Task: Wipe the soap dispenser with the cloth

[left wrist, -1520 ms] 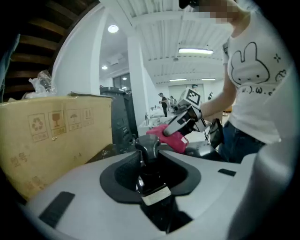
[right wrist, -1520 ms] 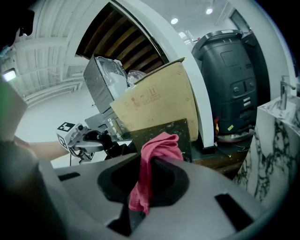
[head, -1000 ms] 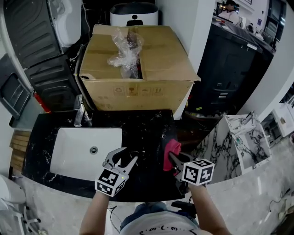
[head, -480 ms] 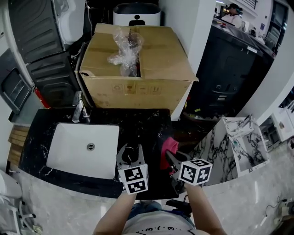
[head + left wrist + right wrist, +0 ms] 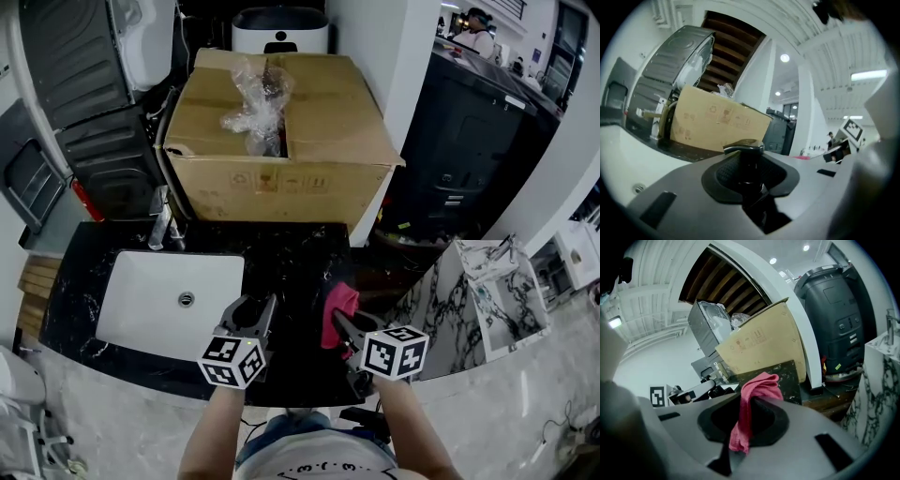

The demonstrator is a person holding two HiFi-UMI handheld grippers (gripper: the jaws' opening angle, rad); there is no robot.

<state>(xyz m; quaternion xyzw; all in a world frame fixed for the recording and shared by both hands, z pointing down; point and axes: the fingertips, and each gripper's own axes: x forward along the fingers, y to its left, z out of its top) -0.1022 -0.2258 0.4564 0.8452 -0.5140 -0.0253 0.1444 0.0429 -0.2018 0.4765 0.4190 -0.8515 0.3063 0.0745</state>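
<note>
The left gripper's (image 5: 251, 317) jaws are closing round the black pump soap dispenser (image 5: 745, 161). At 3 o'clock, the right gripper's (image 5: 343, 324) jaws pinch the pink cloth (image 5: 338, 305) by the black marble desk's (image 5: 300, 253) right edge.

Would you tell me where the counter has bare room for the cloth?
Bare black counter lies between the sink, the cardboard box and the right edge. The front is crowded: left gripper, jaws closing on the soap dispenser, right gripper holding the cloth.
</note>
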